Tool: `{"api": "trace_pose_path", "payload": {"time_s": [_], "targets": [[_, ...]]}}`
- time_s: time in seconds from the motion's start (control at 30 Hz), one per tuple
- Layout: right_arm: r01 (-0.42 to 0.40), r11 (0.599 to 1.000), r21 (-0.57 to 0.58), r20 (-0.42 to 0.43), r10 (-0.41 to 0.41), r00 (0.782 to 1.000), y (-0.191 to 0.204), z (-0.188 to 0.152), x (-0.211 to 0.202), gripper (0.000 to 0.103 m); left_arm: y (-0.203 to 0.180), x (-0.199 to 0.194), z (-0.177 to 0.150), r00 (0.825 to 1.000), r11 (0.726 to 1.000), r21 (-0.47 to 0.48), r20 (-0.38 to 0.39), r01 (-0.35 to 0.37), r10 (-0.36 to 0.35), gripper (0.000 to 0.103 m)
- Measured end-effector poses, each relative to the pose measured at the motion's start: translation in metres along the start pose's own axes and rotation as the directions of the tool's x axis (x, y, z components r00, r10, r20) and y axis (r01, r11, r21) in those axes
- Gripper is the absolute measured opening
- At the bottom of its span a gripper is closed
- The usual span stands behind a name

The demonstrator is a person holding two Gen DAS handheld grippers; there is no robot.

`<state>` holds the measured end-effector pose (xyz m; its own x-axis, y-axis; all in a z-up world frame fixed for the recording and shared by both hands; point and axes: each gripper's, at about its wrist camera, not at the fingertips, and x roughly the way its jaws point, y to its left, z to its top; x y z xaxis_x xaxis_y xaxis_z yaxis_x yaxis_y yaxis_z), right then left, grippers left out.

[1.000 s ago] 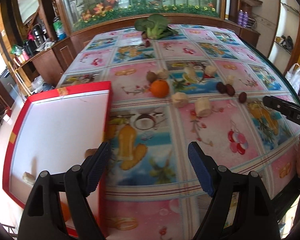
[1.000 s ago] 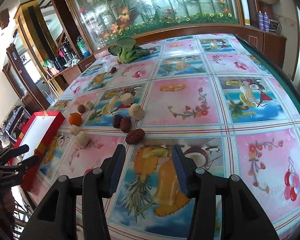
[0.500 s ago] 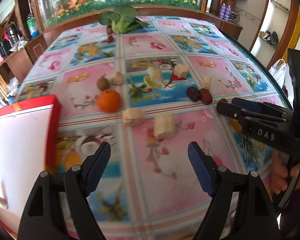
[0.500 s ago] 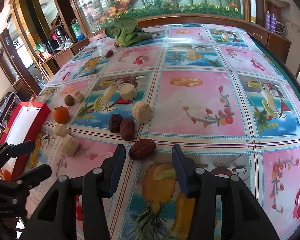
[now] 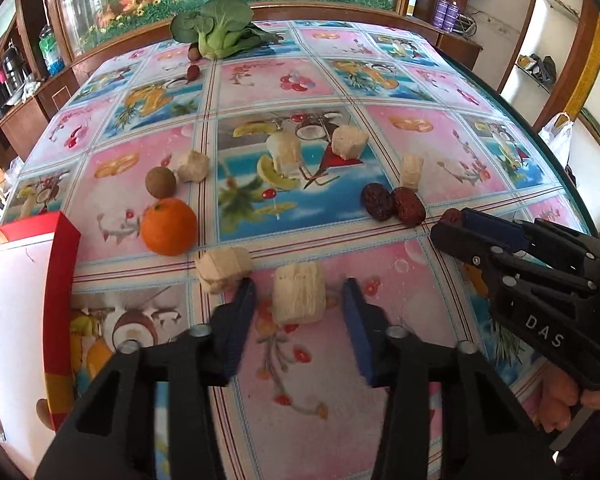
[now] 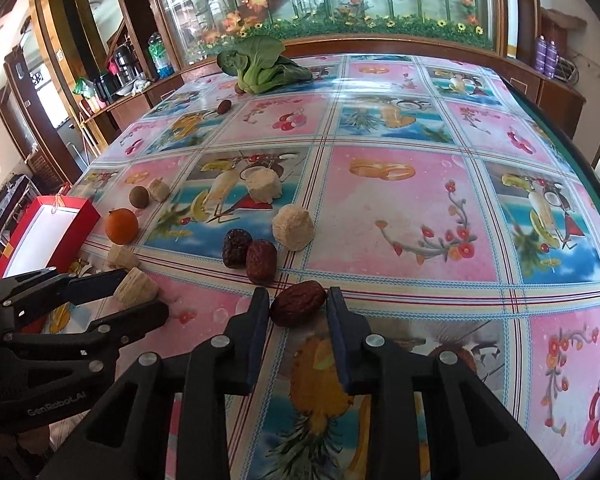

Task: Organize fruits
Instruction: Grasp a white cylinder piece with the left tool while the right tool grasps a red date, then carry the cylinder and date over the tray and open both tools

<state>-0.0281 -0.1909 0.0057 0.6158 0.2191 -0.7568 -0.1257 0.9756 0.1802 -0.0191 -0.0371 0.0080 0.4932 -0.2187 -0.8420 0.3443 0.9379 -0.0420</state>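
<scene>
My left gripper (image 5: 298, 300) is open, its fingers on either side of a pale banana chunk (image 5: 298, 298) on the table, with gaps on both sides. My right gripper (image 6: 298, 304) is open around a red date (image 6: 298, 307), its pads close beside it. Two more dates (image 6: 250, 254) lie just beyond. An orange (image 5: 168, 226), a brown round fruit (image 5: 161, 183) and several other banana chunks (image 5: 224, 268) are scattered over the fruit-print tablecloth (image 6: 400, 208). A red-rimmed white tray (image 5: 66, 280) lies at the left.
A green leafy vegetable (image 5: 218, 32) and two small dark fruits (image 5: 193, 72) lie at the far side. The right gripper (image 5: 540, 280) shows at the right of the left wrist view. A glass cabinet stands behind the table, whose right edge is near.
Both grippers moved forward and down. The left swung right from the tray to straddle a banana chunk. The right closed in around the date, its jaws narrower than before.
</scene>
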Motion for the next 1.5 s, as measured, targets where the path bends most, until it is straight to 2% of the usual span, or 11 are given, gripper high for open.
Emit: {"api": "trace_pose_path", "payload": {"time_s": [0.13, 0.37, 0.6, 0.73, 0.83, 1.1, 1.27, 1.5], "targets": [[-0.013, 1.0, 0.011, 0.002, 0.013, 1.0, -0.001, 0.0, -0.001, 0.028, 0.002, 0.0, -0.001, 1.0, 1.0, 0.003, 0.015, -0.015, 0.014, 0.028], [-0.014, 1.0, 0.025, 0.051, 0.013, 0.999, -0.003, 0.001, -0.008, 0.028, 0.009, -0.011, -0.01, 0.999, 0.999, -0.029, 0.037, -0.026, 0.027, 0.028], [0.001, 0.998, 0.069, 0.09, -0.007, 0.996, -0.013, 0.004, -0.013, 0.028, 0.02, -0.054, -0.023, 0.986, 0.994, -0.051, 0.133, -0.096, 0.102, 0.028], [0.011, 0.996, 0.084, 0.13, -0.022, 0.991, -0.016, 0.004, -0.02, 0.028, 0.032, -0.082, -0.032, 0.967, 0.985, -0.082, 0.198, -0.149, 0.162, 0.028], [0.009, 0.996, 0.092, 0.153, -0.023, 0.988, -0.017, 0.004, -0.023, 0.028, 0.047, -0.101, -0.039, 0.945, 0.972, -0.114, 0.234, -0.205, 0.227, 0.028], [-0.022, 0.994, 0.106, 0.177, 0.003, 0.984, -0.008, 0.005, -0.025, 0.028, 0.1, -0.133, -0.062, 0.895, 0.923, -0.232, 0.26, -0.307, 0.363, 0.028], [-0.084, 0.992, 0.093, 0.192, 0.065, 0.979, 0.021, 0.006, -0.023, 0.028, 0.129, -0.146, -0.076, 0.864, 0.887, -0.29, 0.256, -0.36, 0.434, 0.028], [-0.221, 0.975, 0.033, 0.198, 0.211, 0.957, 0.088, 0.012, -0.015, 0.028, 0.157, -0.155, -0.095, 0.848, 0.86, -0.345, 0.246, -0.375, 0.469, 0.028]]}}
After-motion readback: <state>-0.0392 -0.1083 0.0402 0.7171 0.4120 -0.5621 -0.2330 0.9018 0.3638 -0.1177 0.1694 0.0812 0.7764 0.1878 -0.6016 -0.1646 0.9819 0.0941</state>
